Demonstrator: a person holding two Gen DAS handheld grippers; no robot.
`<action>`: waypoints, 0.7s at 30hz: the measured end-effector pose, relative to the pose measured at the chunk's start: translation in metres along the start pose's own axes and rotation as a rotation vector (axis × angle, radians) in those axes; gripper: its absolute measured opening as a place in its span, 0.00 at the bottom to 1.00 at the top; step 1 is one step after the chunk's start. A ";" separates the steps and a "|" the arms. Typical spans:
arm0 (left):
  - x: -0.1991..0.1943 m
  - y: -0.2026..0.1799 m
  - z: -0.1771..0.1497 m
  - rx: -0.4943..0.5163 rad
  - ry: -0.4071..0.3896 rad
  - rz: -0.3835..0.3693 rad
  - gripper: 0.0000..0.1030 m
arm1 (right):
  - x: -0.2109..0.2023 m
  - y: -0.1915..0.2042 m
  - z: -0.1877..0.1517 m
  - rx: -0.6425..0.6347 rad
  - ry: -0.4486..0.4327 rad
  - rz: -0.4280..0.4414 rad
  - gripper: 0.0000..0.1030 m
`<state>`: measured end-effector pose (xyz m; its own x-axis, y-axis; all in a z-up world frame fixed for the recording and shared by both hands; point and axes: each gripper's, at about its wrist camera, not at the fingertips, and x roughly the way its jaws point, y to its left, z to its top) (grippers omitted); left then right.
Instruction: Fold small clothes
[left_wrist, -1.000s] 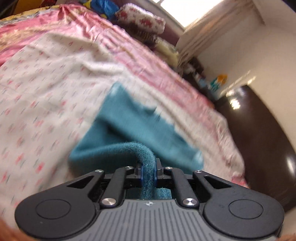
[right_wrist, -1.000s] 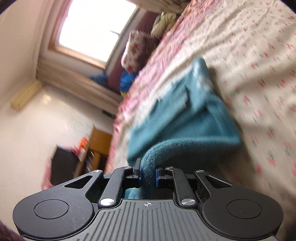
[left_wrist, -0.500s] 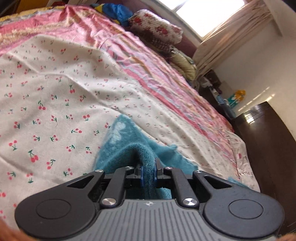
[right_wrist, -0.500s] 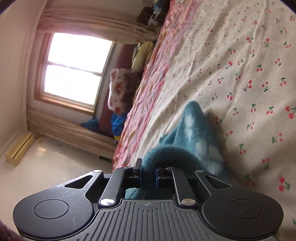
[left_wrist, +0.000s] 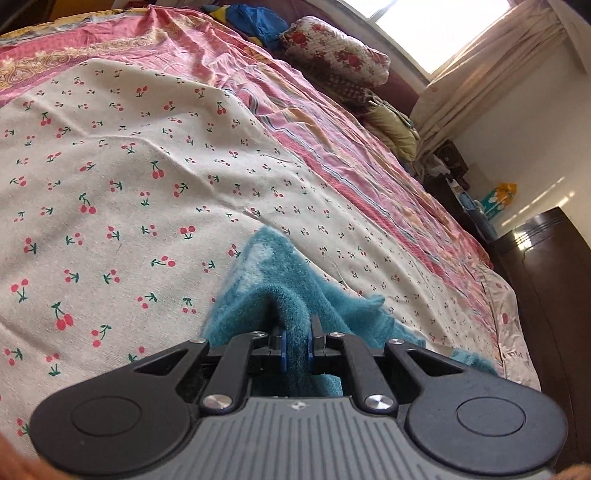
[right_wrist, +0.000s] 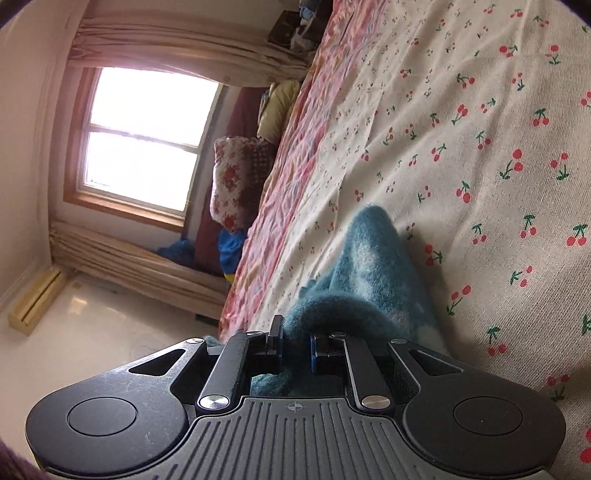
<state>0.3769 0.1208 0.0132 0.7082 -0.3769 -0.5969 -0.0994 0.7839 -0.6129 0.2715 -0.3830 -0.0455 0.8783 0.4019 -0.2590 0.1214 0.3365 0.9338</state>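
Observation:
A fuzzy teal garment (left_wrist: 275, 280) with pale patches lies on the cherry-print sheet (left_wrist: 110, 177) of a bed. My left gripper (left_wrist: 295, 341) is shut on a pinched ridge of its fabric, low over the sheet. In the right wrist view the same teal garment (right_wrist: 373, 266) bunches up toward the camera, and my right gripper (right_wrist: 296, 345) is shut on another fold of it. The cloth stretches forward from both grips and rests on the sheet. The part of the garment under the gripper bodies is hidden.
A pink patterned bedspread (left_wrist: 332, 147) borders the sheet. Floral pillows (left_wrist: 336, 59) and blue cloth (left_wrist: 255, 22) are piled at the bed's head below a window (right_wrist: 147, 136). A dark wooden cabinet (left_wrist: 546, 295) stands beside the bed, and pale floor (right_wrist: 92, 332) lies off its edge.
Both grippers came down and forward with the teal garment. It hung spread out a second ago; now it lies lower, bunched on the sheet. The last half second shows little movement.

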 end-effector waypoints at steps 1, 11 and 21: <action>0.000 0.000 0.000 -0.004 -0.001 0.004 0.15 | 0.000 0.000 0.001 -0.001 -0.001 -0.001 0.13; 0.002 0.000 0.007 -0.108 -0.008 -0.013 0.16 | -0.003 -0.004 0.002 0.022 0.000 0.006 0.16; 0.001 -0.010 0.009 -0.114 -0.063 -0.027 0.17 | -0.009 -0.005 0.005 0.041 -0.033 0.020 0.24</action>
<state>0.3852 0.1172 0.0235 0.7539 -0.3628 -0.5478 -0.1557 0.7113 -0.6854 0.2650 -0.3931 -0.0468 0.8955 0.3794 -0.2329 0.1225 0.2930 0.9482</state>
